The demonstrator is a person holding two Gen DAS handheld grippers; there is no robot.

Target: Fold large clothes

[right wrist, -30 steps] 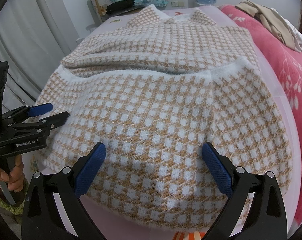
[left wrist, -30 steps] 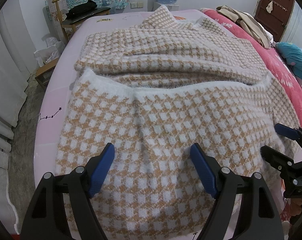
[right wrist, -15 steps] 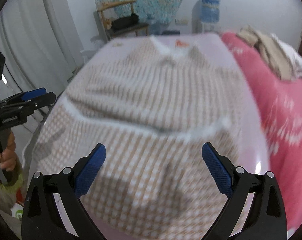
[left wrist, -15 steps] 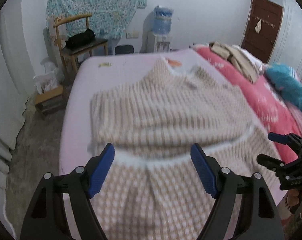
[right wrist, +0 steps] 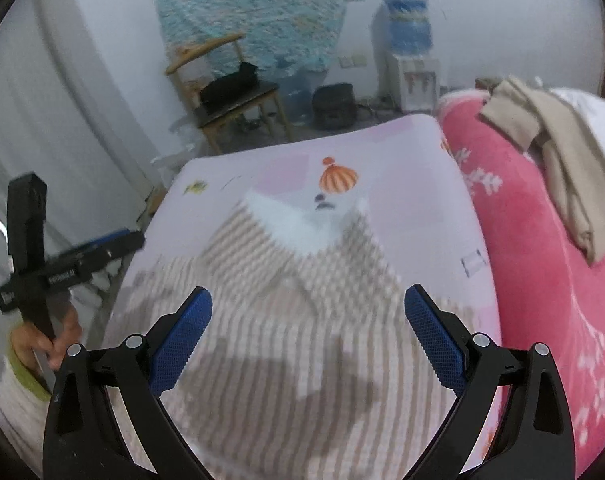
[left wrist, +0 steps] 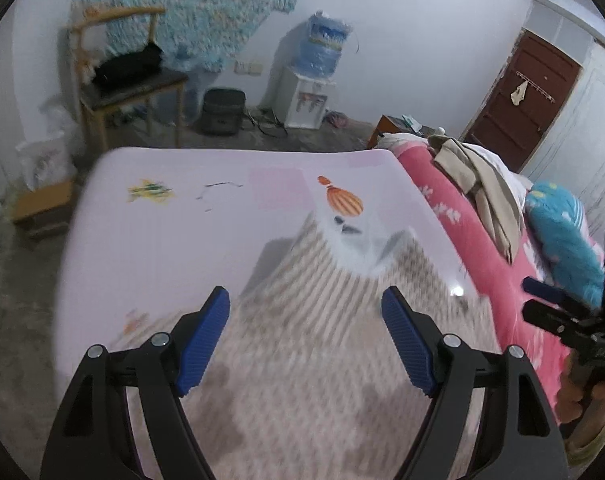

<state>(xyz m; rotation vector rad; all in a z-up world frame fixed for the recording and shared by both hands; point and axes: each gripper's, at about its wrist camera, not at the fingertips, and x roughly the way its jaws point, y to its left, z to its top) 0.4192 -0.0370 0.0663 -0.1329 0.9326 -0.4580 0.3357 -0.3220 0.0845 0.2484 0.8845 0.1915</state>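
Tan-and-white checked fuzzy sweater (left wrist: 310, 360) fills lower frame; both claws, left (left wrist: 304, 340) and right (right wrist: 308, 340), released; bulky folds may spring apart.

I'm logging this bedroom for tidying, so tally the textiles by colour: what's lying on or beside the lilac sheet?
Tan-and-white checked: 1, the sweater on the lilac sheet.
Pink: 1, the flowered blanket.
Beige: 1, the garment on that blanket.
Turquoise: 1, the bundle on the blanket.
Total: 4.
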